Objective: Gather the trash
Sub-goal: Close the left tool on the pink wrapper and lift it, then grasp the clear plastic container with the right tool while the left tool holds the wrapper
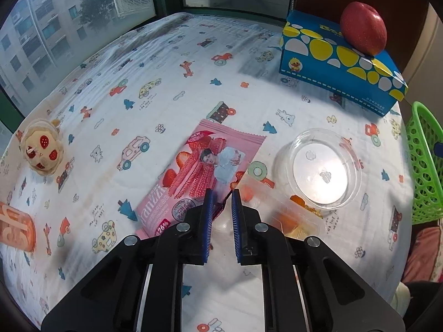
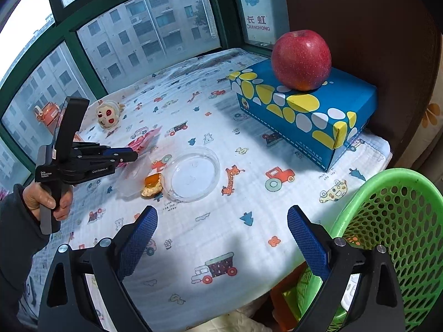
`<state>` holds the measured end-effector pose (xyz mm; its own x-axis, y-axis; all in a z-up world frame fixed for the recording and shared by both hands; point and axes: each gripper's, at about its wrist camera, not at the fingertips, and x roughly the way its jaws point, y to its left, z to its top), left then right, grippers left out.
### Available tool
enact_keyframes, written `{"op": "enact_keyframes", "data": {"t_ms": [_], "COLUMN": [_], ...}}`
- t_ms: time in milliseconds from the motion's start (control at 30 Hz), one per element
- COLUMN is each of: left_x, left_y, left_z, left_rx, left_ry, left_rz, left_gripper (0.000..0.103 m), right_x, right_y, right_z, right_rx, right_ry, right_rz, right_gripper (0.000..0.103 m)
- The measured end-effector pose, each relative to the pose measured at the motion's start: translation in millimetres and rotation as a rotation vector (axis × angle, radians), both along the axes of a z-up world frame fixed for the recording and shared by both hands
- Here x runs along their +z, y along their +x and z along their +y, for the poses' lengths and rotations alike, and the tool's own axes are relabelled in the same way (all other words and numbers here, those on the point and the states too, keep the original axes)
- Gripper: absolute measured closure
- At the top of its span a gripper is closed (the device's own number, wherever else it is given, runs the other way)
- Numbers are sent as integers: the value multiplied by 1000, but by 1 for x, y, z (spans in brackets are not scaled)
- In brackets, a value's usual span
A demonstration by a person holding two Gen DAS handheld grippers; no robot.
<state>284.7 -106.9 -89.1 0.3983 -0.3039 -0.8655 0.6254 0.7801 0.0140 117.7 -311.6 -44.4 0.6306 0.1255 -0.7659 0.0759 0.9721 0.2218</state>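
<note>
A pink strawberry snack wrapper lies flat on the cartoon-print cloth. My left gripper is shut on its near right corner, and a thin edge of wrapper shows between the blue pads. From the right wrist view the left gripper is held by a hand at the left, its tips on the wrapper. Just right of it lies a crumpled clear plastic tray with orange peel, then a round clear dish. My right gripper hangs open over bare cloth, holding nothing.
A green mesh basket stands off the table's right edge. A blue tissue box with a red apple on top sits at the back right. A small plush toy and an orange can are at the left. Windows lie behind.
</note>
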Motion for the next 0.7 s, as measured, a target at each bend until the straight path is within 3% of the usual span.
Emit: {"op": "enact_keyframes", "data": {"t_ms": [267,700], "left_x": [22,43], "left_y": [3,-8], "left_z": [30,91], "left_rx": [103,222], "left_ry": [-74,-153], "left_rz": [-14,-20], "left_gripper": [97,97], "right_x": [0,-6], "right_y": [13,53], "right_z": [17,91], "right_rx": [40,228], "right_ry": [22,9], "right_rz": [-2,2], "right_gripper": [11,16]}}
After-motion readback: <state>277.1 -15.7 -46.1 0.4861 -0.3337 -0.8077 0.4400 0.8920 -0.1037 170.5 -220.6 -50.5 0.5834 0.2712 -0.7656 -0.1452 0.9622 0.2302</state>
